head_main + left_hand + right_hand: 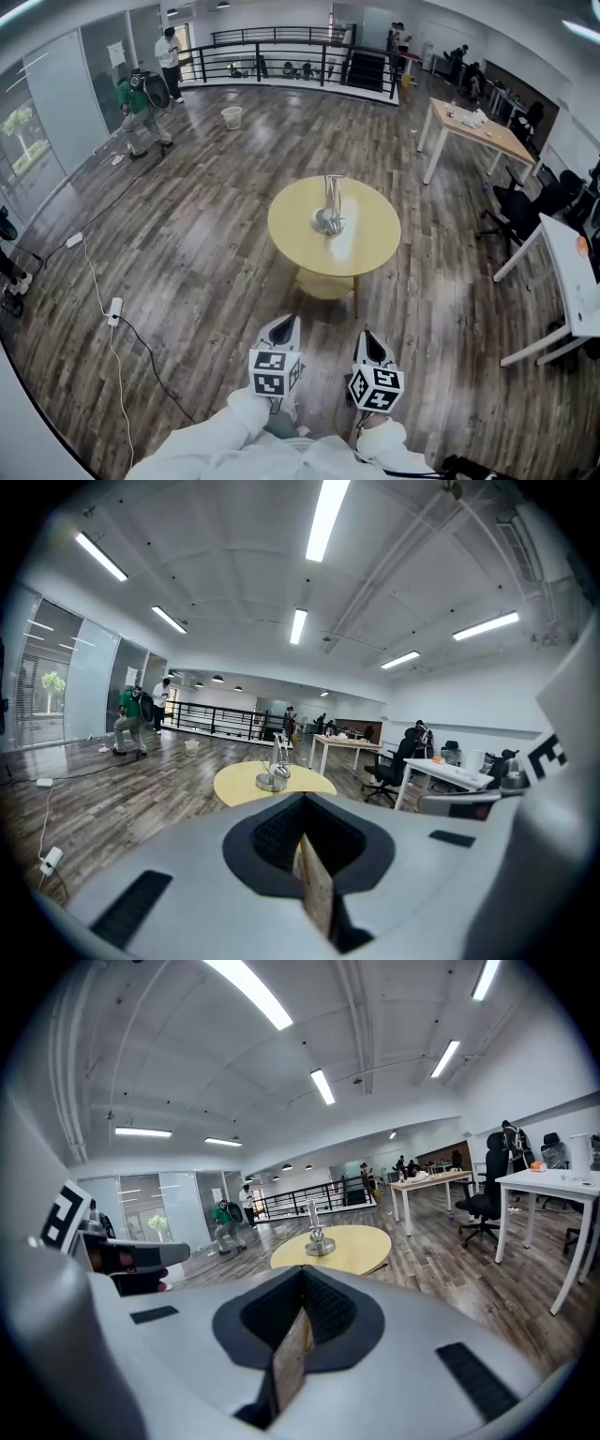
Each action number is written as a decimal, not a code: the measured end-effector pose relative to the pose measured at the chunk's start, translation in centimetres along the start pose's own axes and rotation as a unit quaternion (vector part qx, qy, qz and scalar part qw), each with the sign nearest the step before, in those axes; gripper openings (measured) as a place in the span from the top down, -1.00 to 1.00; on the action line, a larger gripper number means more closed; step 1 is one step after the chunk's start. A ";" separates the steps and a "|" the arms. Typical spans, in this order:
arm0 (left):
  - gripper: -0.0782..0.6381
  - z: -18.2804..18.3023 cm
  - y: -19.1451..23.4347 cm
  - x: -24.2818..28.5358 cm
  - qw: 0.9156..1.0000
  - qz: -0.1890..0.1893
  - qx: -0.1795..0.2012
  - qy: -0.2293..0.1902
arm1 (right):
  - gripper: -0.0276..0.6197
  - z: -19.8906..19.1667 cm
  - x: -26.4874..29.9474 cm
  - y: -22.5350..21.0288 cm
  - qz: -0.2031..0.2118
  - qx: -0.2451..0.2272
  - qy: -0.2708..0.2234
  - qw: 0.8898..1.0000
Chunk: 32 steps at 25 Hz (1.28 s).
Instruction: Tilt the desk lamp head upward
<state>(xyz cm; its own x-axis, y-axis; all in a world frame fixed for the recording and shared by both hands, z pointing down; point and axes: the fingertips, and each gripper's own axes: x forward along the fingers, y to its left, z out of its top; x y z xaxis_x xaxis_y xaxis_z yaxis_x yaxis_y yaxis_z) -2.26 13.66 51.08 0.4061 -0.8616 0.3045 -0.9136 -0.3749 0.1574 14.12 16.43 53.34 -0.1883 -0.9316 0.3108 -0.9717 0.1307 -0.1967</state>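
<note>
A small silver desk lamp (pixel 330 208) stands on a round yellow table (pixel 370 242), its round base on the top and its stem upright. The same lamp (pixel 275 769) shows far off in the left gripper view, and the lamp (pixel 317 1234) stands on the yellow table (pixel 352 1246) in the right gripper view. My left gripper (pixel 283 329) and right gripper (pixel 372 345) are held side by side close to my body, well short of the table. Both are shut with nothing between the jaws.
A wooden floor surrounds the table. A wooden desk (pixel 478 131) stands at the back right, white desks (pixel 572 281) and office chairs (pixel 525 208) at the right. Cables and a power strip (pixel 114 310) lie at the left. People (pixel 141 103) stand by the far railing (pixel 281 58).
</note>
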 end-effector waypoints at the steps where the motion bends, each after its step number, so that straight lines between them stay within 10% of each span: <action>1: 0.77 0.3 0.5 0.9 1.000 -0.002 0.000 0.001 | 0.88 0.4 1.0 0.0 -0.001 0.001 -0.001 1.000; 32: 0.77 5.9 13.8 21.3 0.998 -0.047 -0.004 0.040 | 0.88 7.1 23.1 -0.4 -0.064 0.009 -0.004 0.998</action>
<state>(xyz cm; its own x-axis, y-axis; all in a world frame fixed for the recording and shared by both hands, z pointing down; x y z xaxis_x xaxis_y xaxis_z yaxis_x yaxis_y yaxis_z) -6.34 -11.91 54.22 0.4908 -0.7921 0.3629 -0.8712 -0.4501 0.1958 11.20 -7.61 53.98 -0.0623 -0.9428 0.3274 -0.9851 0.0054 -0.1719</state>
